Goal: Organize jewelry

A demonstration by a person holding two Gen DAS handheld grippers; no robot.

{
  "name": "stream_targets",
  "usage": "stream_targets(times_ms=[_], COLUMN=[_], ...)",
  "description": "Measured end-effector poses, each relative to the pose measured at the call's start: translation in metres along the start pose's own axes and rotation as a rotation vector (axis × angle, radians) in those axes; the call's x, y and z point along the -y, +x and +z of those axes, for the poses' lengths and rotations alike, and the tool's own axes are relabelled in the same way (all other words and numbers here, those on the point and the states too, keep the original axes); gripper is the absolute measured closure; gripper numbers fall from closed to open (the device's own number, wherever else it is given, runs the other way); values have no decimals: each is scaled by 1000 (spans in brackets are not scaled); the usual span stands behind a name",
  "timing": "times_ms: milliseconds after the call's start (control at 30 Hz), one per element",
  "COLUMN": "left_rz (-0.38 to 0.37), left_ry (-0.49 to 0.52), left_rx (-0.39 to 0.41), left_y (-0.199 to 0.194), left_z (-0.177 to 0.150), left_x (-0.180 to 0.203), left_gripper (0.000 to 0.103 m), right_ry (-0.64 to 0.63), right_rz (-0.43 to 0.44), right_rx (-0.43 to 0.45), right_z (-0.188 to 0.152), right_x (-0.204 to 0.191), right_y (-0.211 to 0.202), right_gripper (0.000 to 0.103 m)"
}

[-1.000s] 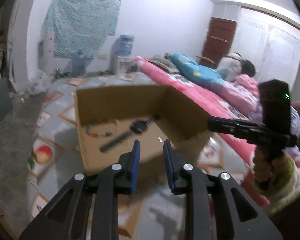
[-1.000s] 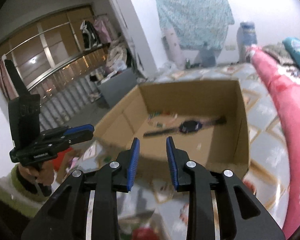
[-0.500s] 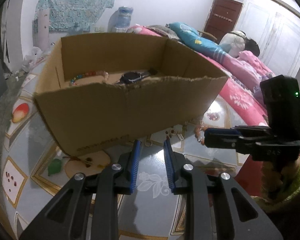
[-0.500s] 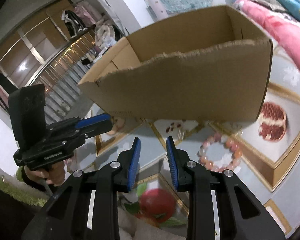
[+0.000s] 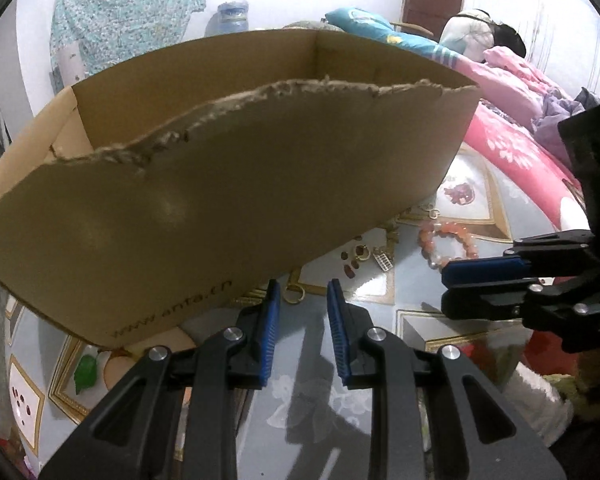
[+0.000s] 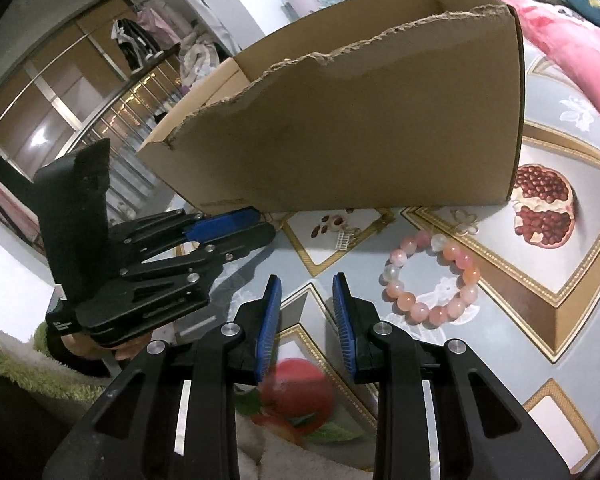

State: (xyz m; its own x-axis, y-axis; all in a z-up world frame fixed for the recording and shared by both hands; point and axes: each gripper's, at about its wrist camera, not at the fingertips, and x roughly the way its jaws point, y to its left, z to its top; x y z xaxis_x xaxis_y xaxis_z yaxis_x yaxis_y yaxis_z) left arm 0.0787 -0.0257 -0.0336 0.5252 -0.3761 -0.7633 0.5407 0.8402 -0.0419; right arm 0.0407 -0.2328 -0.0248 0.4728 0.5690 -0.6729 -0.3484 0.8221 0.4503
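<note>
A brown cardboard box (image 5: 220,184) with a torn front rim stands on the patterned floor; it also shows in the right wrist view (image 6: 364,132). Its inside is hidden now. A pink bead bracelet (image 6: 432,276) lies on the floor in front of the box, also in the left wrist view (image 5: 448,240). Small gold rings (image 5: 362,254) and a tiny charm (image 5: 384,262) lie by the box's base. My left gripper (image 5: 300,308) is open and empty, low before the box. My right gripper (image 6: 306,300) is open and empty, left of the bracelet.
A pink bed (image 5: 520,148) runs along the right. The floor mat (image 6: 540,240) has fruit pictures and gold borders. A water jug (image 5: 232,16) and a hanging cloth (image 5: 128,12) are at the far wall. A green rug edge (image 6: 40,376) lies at the left.
Both grippers have dropped low toward the floor in front of the box. The watch and beads inside the box are no longer in sight. The bracelet is now close.
</note>
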Motion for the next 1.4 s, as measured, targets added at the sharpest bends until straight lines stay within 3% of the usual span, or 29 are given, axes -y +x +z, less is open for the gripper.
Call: stream_targets(times_ms=[333,567,800,1400], left_rz=[8,35,41,37], left_ry=[12,41,46,12], left_rx=[-4,13,13,6], left_y=[13,13,9,-4], left_z=[2,-2,-7,-22], left_x=[0,5,8,13], left_gripper=[80,92,93,93], right_ry=[20,21,1,-168], right_rz=[8,7,-21,-311], right_rx=[-2,-1,13,30], right_z=[-2,-3,-3,10], right_x=[5,6,0,-27], right_y=[0,0,0,36], right_gripper=[76,76,76,84])
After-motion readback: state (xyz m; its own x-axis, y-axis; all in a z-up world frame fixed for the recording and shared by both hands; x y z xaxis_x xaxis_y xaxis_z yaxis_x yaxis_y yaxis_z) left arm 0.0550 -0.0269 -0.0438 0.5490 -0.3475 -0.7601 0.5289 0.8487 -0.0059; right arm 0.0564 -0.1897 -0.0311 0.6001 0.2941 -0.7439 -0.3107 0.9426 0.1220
